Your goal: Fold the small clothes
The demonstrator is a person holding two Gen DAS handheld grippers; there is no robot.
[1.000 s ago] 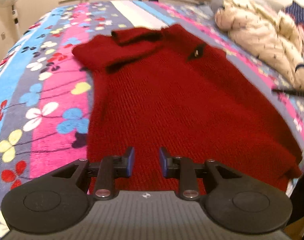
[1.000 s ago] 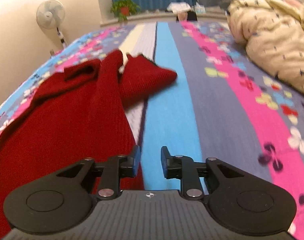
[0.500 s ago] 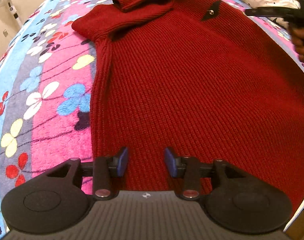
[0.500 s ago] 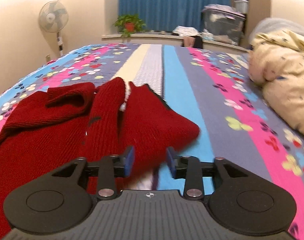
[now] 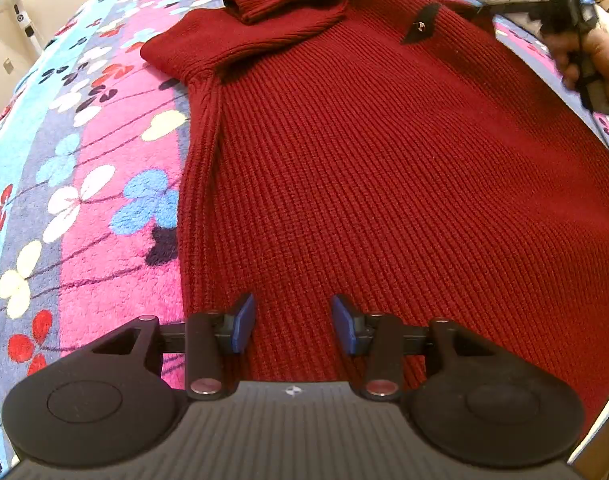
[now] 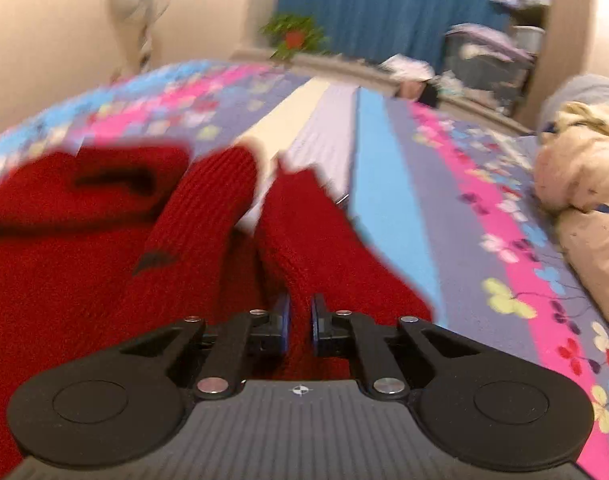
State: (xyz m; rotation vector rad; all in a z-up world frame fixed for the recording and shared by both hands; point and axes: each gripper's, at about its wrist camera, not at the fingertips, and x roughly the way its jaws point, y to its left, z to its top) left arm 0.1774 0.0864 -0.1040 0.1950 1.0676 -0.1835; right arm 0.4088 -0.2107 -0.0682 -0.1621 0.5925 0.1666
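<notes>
Right claw (image 6: 300,322) pinching red sweater (image 5: 384,168) sleeve

Home bedroom: bed with floral striped bedspread (image 6: 388,168), blue curtain (image 6: 384,4) at top, pedestal fan (image 6: 140,4) upper left.

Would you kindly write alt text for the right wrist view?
The right gripper is shut on a sleeve of a red knit sweater lying on a floral bedspread. The image is blurred.
</notes>
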